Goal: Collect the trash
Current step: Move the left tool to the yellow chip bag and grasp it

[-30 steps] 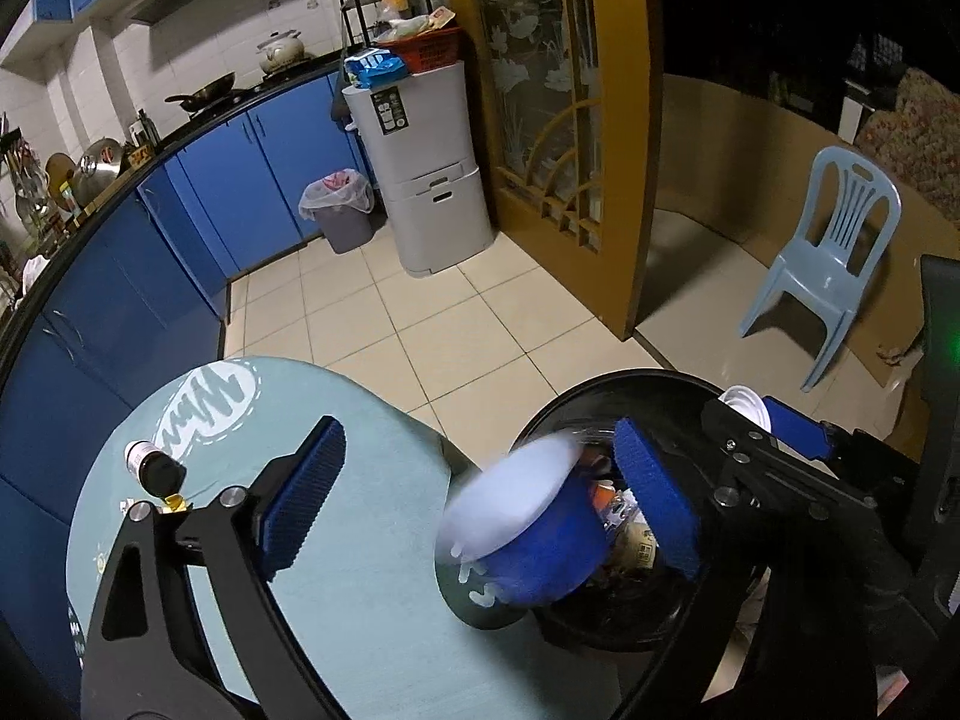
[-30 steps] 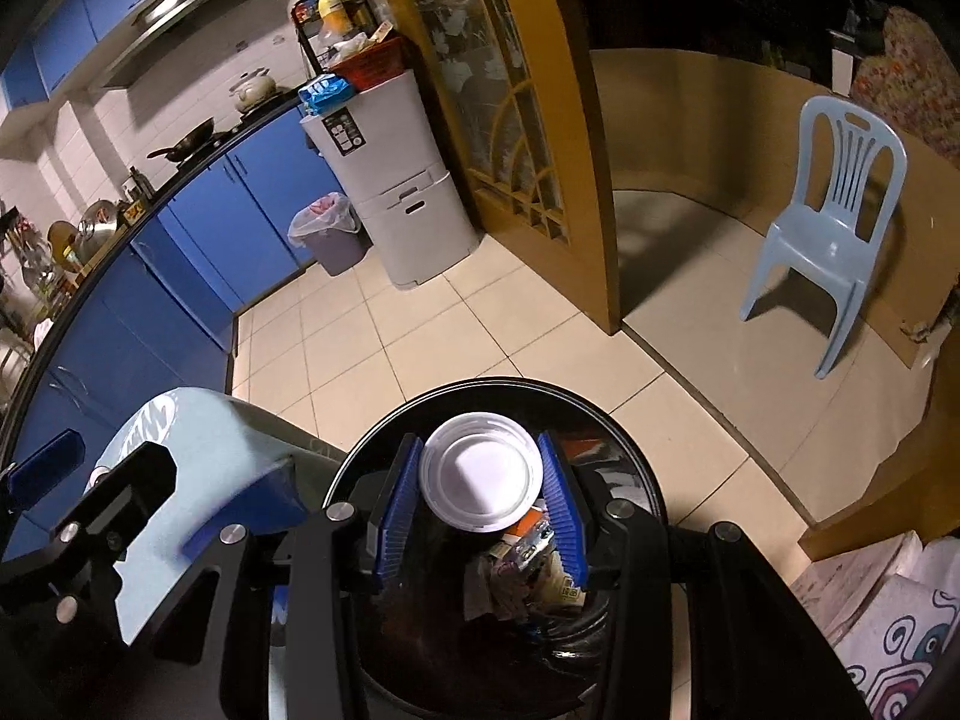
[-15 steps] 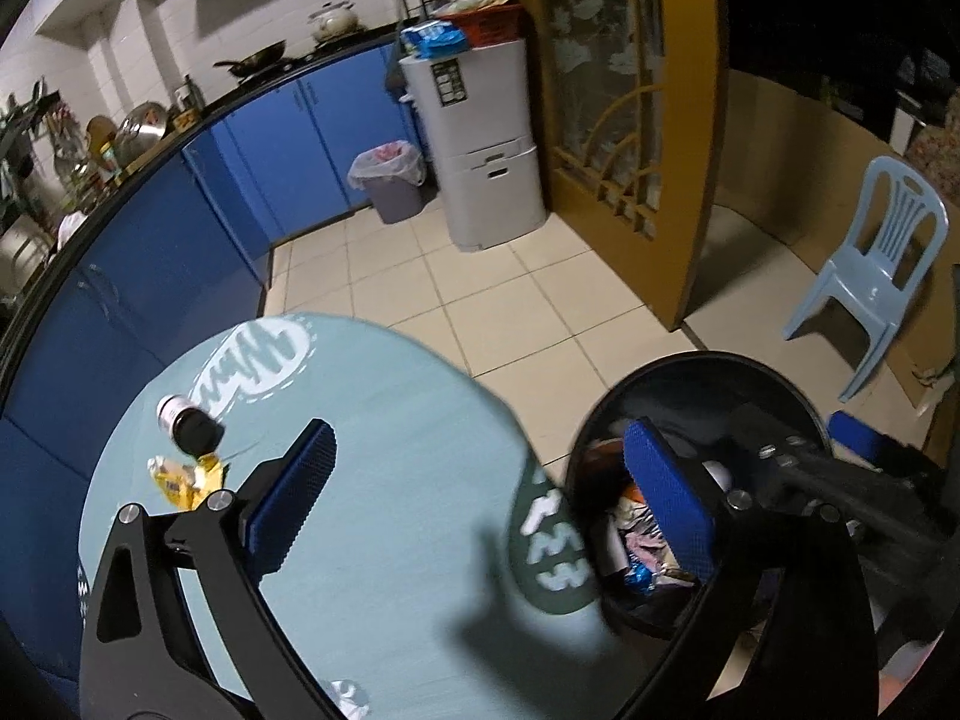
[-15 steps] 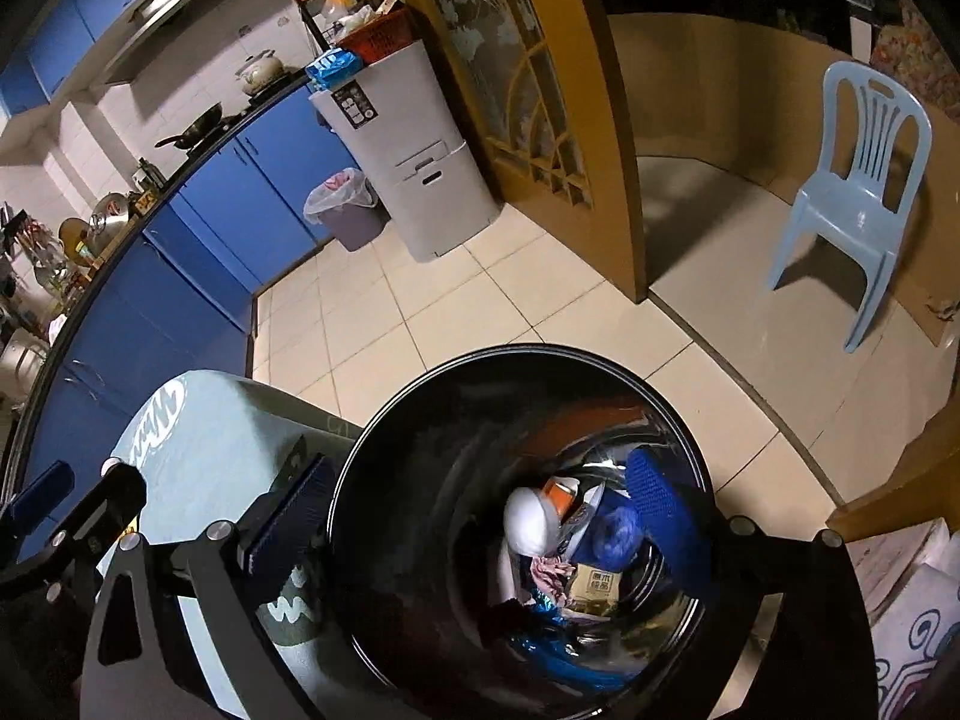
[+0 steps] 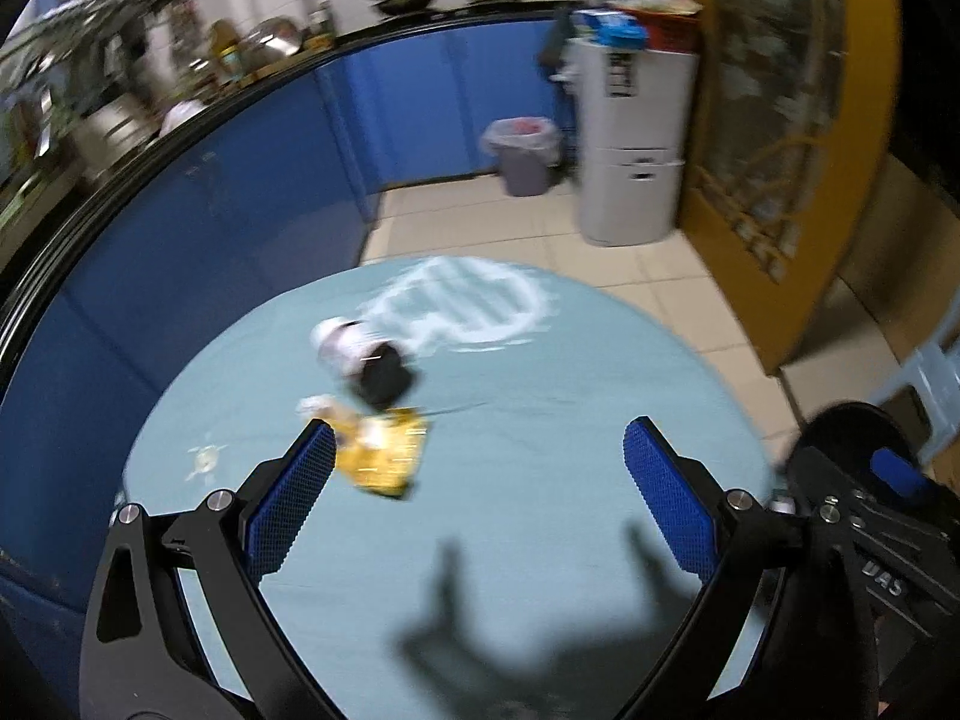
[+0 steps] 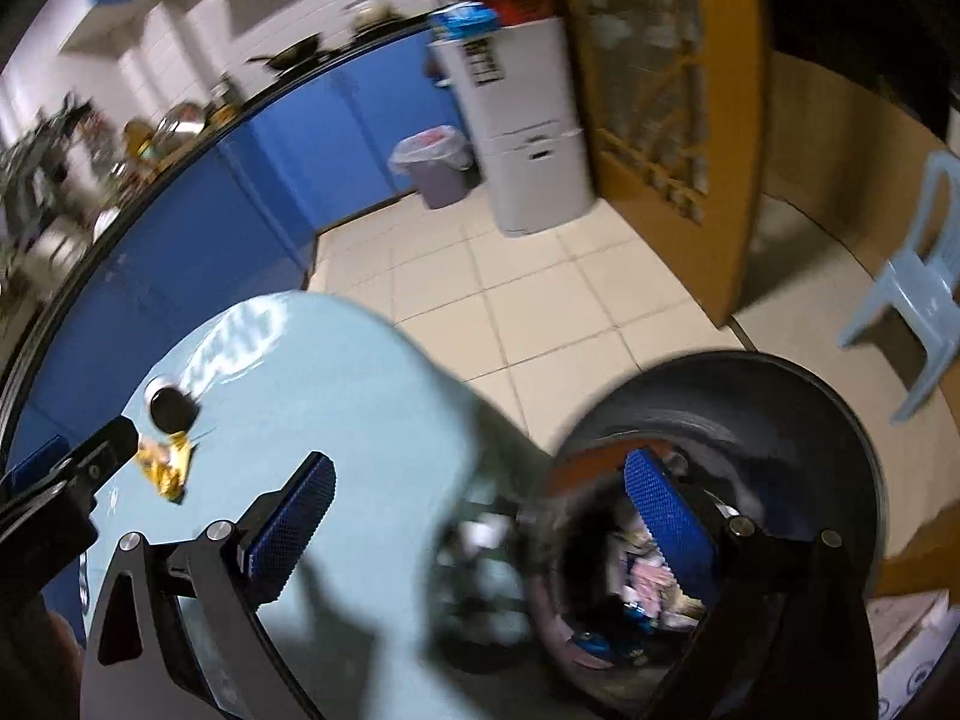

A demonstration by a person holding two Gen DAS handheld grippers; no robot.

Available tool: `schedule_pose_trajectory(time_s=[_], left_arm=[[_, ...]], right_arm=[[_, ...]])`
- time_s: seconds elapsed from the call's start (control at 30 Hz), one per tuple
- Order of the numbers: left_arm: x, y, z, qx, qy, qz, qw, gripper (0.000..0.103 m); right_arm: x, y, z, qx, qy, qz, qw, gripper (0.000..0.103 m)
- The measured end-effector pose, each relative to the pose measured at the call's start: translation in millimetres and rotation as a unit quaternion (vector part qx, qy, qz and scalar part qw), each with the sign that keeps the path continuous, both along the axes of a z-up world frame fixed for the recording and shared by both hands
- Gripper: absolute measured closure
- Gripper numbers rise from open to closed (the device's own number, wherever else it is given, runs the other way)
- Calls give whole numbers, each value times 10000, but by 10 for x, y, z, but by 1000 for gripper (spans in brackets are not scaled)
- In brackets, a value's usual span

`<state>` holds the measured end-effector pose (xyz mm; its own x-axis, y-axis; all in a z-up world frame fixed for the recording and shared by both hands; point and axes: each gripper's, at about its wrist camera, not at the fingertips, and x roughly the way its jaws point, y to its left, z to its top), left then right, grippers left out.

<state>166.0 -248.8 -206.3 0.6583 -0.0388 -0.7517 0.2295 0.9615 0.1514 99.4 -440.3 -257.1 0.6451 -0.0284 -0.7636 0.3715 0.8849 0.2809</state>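
Note:
A yellow wrapper [image 5: 384, 456] and a small bottle with a black cap [image 5: 366, 360] lie on the round light-blue table [image 5: 540, 372]. My left gripper [image 5: 474, 480] is open and empty above the table, the wrapper just right of its left finger. My right gripper [image 6: 480, 504] is open and empty, spanning the table edge and the black trash bin [image 6: 840, 420], which holds mixed rubbish [image 6: 648, 576]. The wrapper [image 6: 165, 462] and bottle [image 6: 171, 408] also show in the right wrist view, far left. Both views are blurred.
Blue kitchen cabinets [image 5: 240, 192] curve behind the table. A grey lined waste bin [image 5: 525, 156] and a white cabinet [image 5: 630, 150] stand on the tiled floor. A yellow door [image 6: 672, 90] and a pale-blue plastic chair [image 6: 918, 276] are to the right.
The blue bowl left my left gripper and the white lid left my right gripper; both went into the bin. Both grippers opened and swung left toward the table.

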Motion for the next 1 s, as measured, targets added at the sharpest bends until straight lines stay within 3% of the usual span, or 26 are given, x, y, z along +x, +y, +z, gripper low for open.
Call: schedule_pose_trajectory(time_s=[0.27, 0.8, 0.97, 1.0], left_arm=[[403, 627, -270, -293, 500, 514, 9970, 7], [825, 858, -745, -208, 1075, 636, 9919, 8], [896, 1089, -777, -488, 1245, 761, 9881, 27], [913, 1090, -763, -468, 1208, 788, 9884, 39]], right_arm=[[371, 404, 79, -232, 138, 246, 9993, 8], [690, 676, 27, -452, 403, 399, 9974, 8], [808, 810, 5, -453, 432, 531, 9966, 8], [835, 845, -2, -446, 435, 565, 9965, 8]])
